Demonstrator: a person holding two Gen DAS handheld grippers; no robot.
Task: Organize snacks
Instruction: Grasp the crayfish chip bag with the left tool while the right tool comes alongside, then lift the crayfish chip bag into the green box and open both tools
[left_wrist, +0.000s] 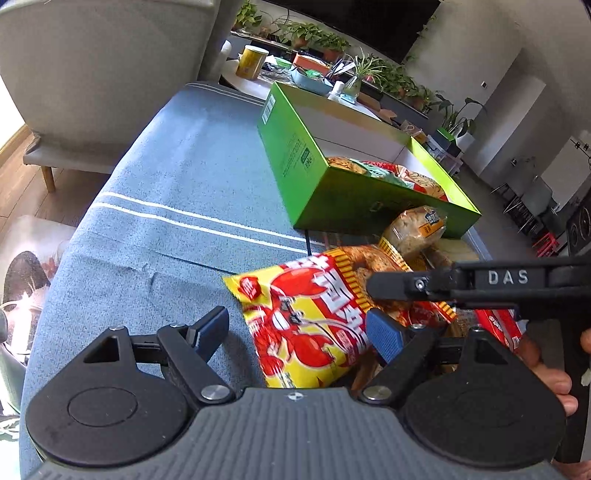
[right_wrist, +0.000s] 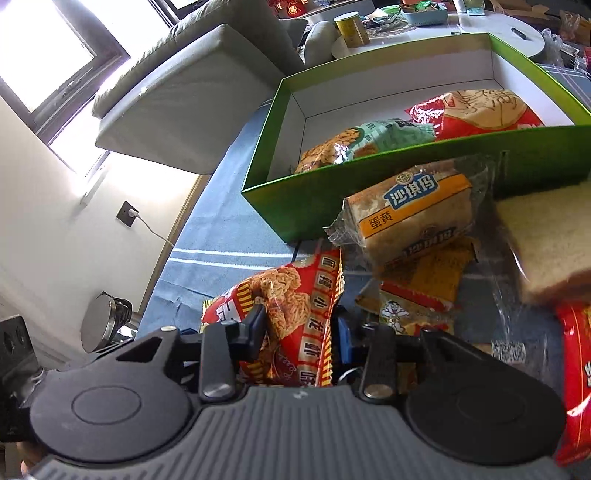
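Observation:
A yellow-and-red lobster snack bag (left_wrist: 306, 317) (right_wrist: 295, 314) lies on the blue cloth in front of the green box (left_wrist: 295, 162) (right_wrist: 280, 206). My right gripper (right_wrist: 299, 332) is shut on this bag, its fingers pinching the crumpled end. In the left wrist view it reaches in from the right (left_wrist: 373, 286) over the bag. My left gripper (left_wrist: 297, 325) is open, with the bag's near end lying between its fingers, closer to the right one. The box holds a green-and-tan packet (right_wrist: 369, 144) and a red packet (right_wrist: 480, 110).
A sachima pack (right_wrist: 413, 218) (left_wrist: 413, 229), a wrapped bread slice (right_wrist: 546, 236), a small cartoon packet (right_wrist: 410, 310) and a red bag (right_wrist: 576, 369) lie piled before the box. The blue striped cloth (left_wrist: 166, 192) stretches left. A grey seat (right_wrist: 192, 107) and a white table (right_wrist: 517, 26) stand beyond.

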